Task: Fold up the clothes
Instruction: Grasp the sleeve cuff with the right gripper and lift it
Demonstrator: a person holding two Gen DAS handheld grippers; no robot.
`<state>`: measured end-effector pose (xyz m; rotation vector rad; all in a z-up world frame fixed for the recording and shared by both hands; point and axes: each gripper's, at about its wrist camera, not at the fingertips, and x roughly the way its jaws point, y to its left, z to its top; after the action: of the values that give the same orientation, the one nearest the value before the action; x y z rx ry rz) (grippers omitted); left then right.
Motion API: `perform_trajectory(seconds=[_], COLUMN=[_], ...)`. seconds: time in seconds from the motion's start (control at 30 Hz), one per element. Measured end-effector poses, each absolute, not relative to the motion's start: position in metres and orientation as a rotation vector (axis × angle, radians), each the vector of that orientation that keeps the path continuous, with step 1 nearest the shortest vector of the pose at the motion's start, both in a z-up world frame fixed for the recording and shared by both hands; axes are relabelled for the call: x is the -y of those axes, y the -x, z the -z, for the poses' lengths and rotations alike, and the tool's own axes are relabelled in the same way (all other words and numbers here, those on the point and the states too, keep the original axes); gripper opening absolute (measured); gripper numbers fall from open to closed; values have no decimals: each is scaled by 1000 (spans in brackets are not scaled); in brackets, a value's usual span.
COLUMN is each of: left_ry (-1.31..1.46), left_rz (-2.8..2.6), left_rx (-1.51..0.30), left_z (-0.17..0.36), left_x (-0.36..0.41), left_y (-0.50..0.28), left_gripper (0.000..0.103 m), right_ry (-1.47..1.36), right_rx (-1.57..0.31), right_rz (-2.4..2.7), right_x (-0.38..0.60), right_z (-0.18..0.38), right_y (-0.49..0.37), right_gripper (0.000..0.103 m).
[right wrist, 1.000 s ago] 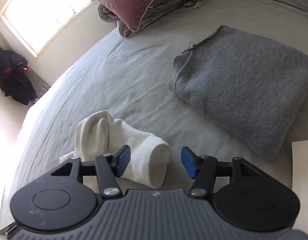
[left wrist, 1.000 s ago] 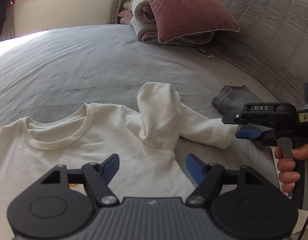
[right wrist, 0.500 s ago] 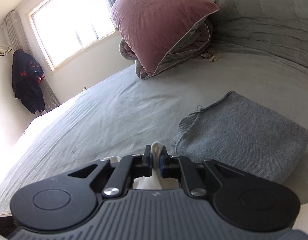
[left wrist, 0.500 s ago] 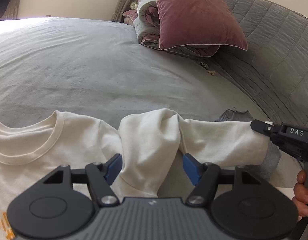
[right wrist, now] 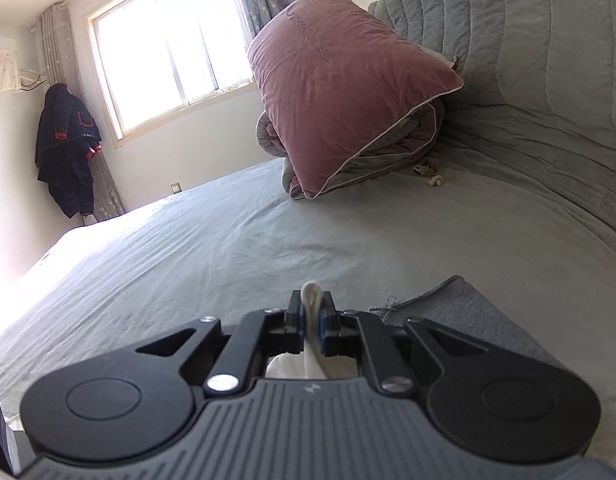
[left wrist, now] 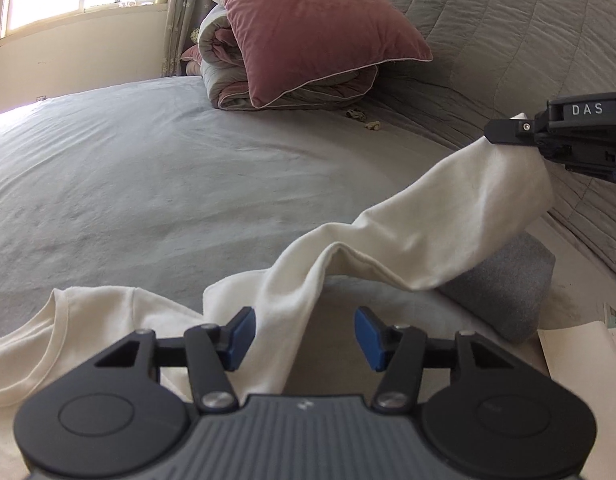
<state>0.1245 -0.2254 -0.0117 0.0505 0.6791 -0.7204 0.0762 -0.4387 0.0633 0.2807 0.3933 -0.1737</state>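
**Sleeve held up by the right gripper, left gripper waiting at the shoulder**

The step in hand, as I judge it, is the handling of 1 sleeve of the cream sweatshirt. The right gripper has its 2 fingers pressed together on the end of the sleeve; in the right wrist view a small loop of cream cloth stands up between the blue pads. In the left wrist view this gripper is at the right edge, above the bed, and the sleeve hangs from it in a slanted line down to the shoulder of the garment.

The left gripper has its fingers wide apart and holds nothing. The fold of cloth where the sleeve meets the body lies between the fingers, close to the left pad, but I cannot tell if it touches the pad. The body of the sweatshirt lies flat on the bed with the neckline at the lower left.

A folded grey garment lies on the bed just under the lifted sleeve, partly covered by it.

Whether the sleeve is being pulled straight or is being carried across the chest, the pictures do not decide. In both cases the next move calls for a firm hold on the cuff and for the shoulder to stay in its place, so the left fingers may need to press or pinch there. The cloth is soft and can slip or drag the body with it.
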Motion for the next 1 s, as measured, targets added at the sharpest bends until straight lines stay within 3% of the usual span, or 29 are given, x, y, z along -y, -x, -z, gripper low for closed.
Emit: perform_trajectory(seconds=[0.27,0.6,0.77,0.8,0.83,0.9,1.0], left_ry=[-28,-53,-94,-96,-96,-99,-132], left_rz=[864,900,916,923,927,923,892], left_rx=[-740,-761,-693,-687,-686,-677,-636], left_z=[33,54,52,53,54,58,60], left_x=[237,264,270,272,275,283,295], left_y=[-126,-124,-126,-127,-128,-128,-121], left_gripper=[55,60,60,59,59,59,57], right_ry=[-148,-115,-315,-350,-383,-418,-441], right_rx=[-442,-664,-631,-617,-599,-571,-554], right_rz=[245,357,354,350,342,335,328], right_x=[474,507,535,539,542,544,548], right_z=[-94,-35,-15,-17,-21,-26,-26], right_y=[-113,-155,-149,-143,-136,-122,-101], right_gripper=[8,8,18,24,40,52,52])
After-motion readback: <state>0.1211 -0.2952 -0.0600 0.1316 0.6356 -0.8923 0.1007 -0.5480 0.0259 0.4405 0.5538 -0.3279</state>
